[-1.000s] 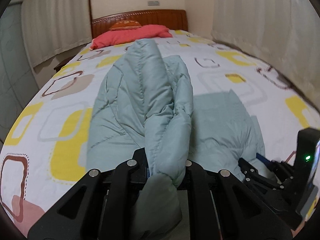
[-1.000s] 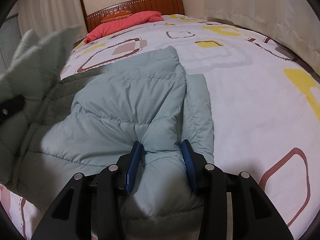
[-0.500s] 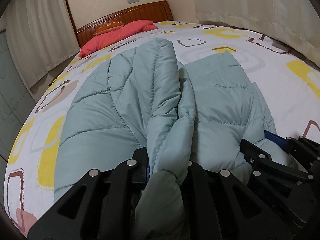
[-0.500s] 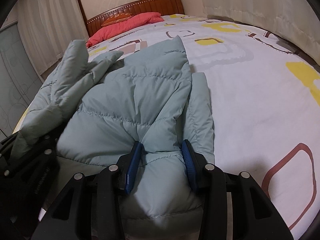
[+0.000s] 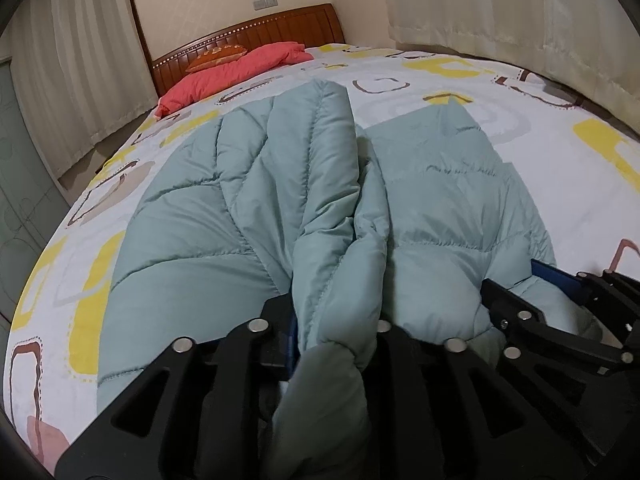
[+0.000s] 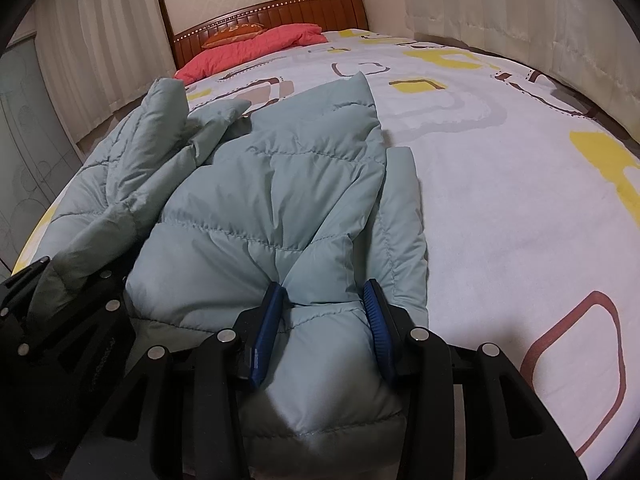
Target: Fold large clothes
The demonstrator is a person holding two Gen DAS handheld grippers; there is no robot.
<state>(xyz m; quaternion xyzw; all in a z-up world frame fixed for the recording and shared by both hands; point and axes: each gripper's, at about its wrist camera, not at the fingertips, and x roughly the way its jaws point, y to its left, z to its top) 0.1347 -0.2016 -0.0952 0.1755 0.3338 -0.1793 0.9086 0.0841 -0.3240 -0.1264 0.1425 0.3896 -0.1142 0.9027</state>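
A pale green quilted jacket (image 5: 208, 216) lies spread on the bed, and its two sides are folded in toward the middle. My left gripper (image 5: 338, 336) has a puffy fold of the jacket's left side between its pads. Its jaws are opening, and the fabric still fills the gap and touches both pads. My right gripper (image 6: 324, 320) is shut on a thick fold of the jacket (image 6: 272, 184) at its near right edge, blue pads (image 6: 376, 320) pressed into it. Both grippers sit side by side at the near edge. The right gripper (image 5: 540, 292) shows in the left wrist view.
The bed (image 6: 500, 208) has a white sheet with yellow and brown squares, bare to the right of the jacket. A red pillow (image 6: 256, 46) and a wooden headboard (image 6: 280, 10) are at the far end. Curtains (image 6: 500, 12) hang along both sides.
The left gripper carried its fold down and in toward the right gripper, and the fold now lies on the jacket. The right gripper has stayed put with its grip.
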